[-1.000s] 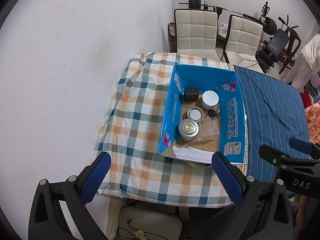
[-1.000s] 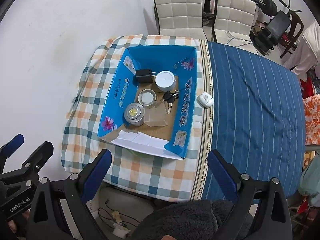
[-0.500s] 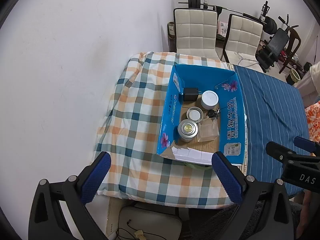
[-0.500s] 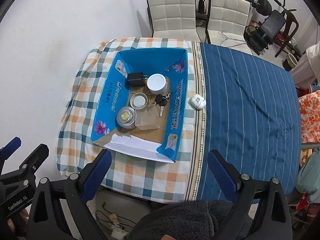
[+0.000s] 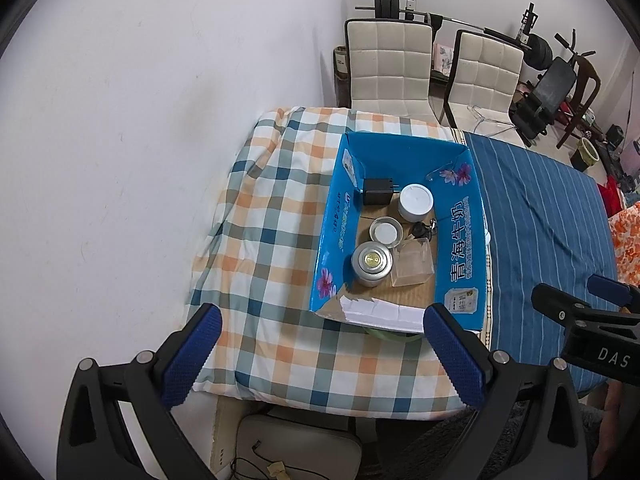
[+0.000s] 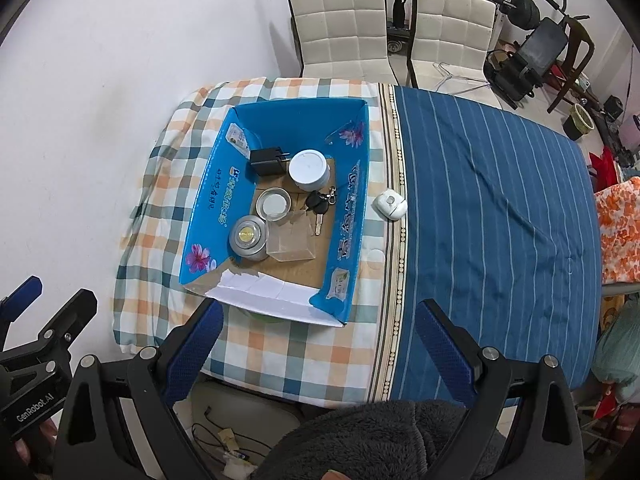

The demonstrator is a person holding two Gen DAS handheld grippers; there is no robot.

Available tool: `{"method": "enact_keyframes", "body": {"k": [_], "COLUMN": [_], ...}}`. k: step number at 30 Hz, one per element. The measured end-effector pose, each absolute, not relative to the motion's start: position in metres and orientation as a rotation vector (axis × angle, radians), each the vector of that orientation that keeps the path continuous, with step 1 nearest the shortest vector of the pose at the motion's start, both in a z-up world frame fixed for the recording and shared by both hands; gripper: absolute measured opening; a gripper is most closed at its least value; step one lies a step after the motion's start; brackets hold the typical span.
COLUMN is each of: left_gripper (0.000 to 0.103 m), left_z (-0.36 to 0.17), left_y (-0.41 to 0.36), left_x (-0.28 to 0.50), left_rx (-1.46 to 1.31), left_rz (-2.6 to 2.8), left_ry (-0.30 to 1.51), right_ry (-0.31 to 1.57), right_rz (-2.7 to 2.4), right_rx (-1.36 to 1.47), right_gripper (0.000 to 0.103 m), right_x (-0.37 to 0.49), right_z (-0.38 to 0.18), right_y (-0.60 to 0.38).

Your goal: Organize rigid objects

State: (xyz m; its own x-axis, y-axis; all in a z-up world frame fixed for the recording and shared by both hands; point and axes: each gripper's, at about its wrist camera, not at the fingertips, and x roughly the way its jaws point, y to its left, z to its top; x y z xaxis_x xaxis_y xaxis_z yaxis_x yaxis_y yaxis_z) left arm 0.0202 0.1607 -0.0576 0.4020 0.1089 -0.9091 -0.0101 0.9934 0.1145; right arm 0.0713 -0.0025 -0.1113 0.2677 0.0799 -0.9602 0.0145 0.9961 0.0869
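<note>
A blue cardboard box point(image 5: 460, 240) point(image 6: 208, 208) stands on the table. In it lie a black charger point(image 6: 267, 161), a white round jar point(image 6: 308, 170), a small round tin point(image 6: 273, 204), a silver tin point(image 6: 248, 237), a clear plastic box point(image 6: 291, 241) and keys point(image 6: 320, 205). A small white device point(image 6: 389, 207) lies on the cloth just right of the box. My left gripper point(image 5: 320, 354) and right gripper point(image 6: 322, 350) are both open and empty, held high above the table's near edge.
The table has a checked cloth point(image 5: 272, 240) on the left and a blue striped cloth point(image 6: 488, 208) on the right. A white wall is at left. Two cream chairs point(image 6: 340, 28) stand behind the table. A grey fleece sleeve point(image 6: 360, 440) shows at the bottom.
Both grippers have drifted slightly, so the table and box sit a little differently in view. Nothing on the table has moved. Both grippers stay open.
</note>
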Motion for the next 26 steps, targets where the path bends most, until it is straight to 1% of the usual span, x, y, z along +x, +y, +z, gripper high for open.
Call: {"method": "enact_keyframes", "body": {"k": [26], "left_gripper": [0.103], "left_z": [-0.047], "left_y": [0.157], "left_x": [0.015], "left_rx": [0.101], "left_rz": [0.083], "left_ry": [1.115], "right_ry": [1.294], "right_rz": [0.018], "right_rx": [0.089], "right_gripper": [0.099], "right_x": [0.064], "right_z": [-0.105], "right_y": [-0.01]}}
